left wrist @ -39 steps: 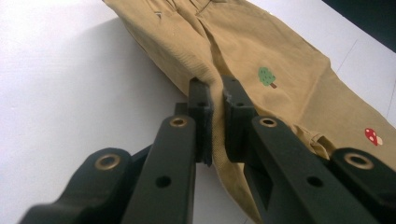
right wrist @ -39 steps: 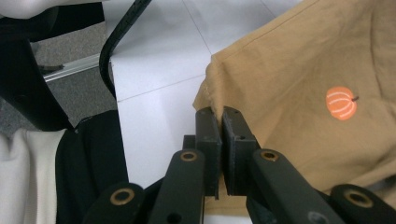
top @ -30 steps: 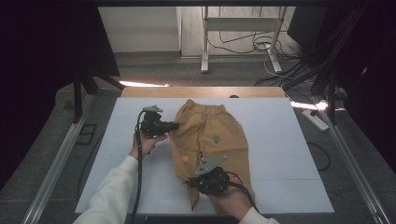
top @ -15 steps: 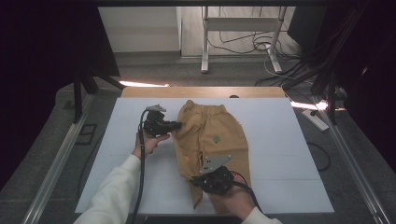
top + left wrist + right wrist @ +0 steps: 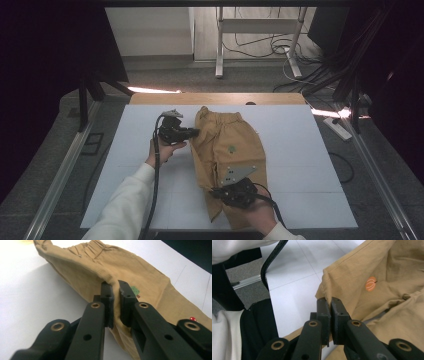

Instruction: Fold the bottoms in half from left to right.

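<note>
Soft, light tan trousers (image 5: 227, 150) — limp cloth; left gripper (image 5: 115, 293) and right gripper (image 5: 330, 305) both clenched on its side edge — hems grip best.

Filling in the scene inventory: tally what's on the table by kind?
Tan trousers: 1
Tongs: 2, the left tongs and the right tongs, each shut on a trouser edge
White table: 1
Total: 4
</note>
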The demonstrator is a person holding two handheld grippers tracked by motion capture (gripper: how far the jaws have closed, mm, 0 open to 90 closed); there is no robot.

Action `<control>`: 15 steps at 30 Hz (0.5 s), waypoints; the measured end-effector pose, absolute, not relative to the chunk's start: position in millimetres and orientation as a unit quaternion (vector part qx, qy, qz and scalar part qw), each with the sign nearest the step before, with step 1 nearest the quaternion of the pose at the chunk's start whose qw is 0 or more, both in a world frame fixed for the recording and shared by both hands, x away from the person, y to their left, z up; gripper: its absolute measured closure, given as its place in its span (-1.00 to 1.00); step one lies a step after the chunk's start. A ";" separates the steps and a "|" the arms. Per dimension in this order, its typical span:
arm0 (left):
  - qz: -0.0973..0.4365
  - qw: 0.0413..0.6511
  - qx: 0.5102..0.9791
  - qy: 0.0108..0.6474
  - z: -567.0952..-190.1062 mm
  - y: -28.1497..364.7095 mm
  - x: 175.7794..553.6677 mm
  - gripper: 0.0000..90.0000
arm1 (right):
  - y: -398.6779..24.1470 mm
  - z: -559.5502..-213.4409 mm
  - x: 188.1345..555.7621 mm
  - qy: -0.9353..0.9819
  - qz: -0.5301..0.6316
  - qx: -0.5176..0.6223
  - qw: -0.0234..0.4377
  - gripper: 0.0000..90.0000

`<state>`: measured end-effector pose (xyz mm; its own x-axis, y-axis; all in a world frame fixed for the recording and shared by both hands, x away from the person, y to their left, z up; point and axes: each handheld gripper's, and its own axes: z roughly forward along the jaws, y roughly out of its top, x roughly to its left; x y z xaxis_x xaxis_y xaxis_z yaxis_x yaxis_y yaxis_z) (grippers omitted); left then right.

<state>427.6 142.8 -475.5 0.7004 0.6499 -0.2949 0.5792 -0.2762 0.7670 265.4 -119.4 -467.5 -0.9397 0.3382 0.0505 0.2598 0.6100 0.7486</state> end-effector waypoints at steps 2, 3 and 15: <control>0.037 0.463 0.798 0.384 -474.7 140.0 428.5 0.86 | -122.9 -466.5 265.3 0.894 0.411 0.169 0.050 0.92; 0.037 0.461 0.799 0.384 -474.6 138.2 429.3 0.86 | -124.3 -466.1 265.3 0.894 0.411 0.170 0.051 0.92; 0.036 0.457 0.804 0.378 -469.8 119.3 433.4 0.86 | -143.9 -462.1 265.2 0.886 0.419 0.188 0.056 0.92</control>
<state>433.4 119.3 -469.8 0.7120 0.6404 -0.2881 0.5752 -0.2965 0.7624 265.2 -143.9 -462.1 -0.9227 0.3812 0.0583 0.2870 0.5778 0.7640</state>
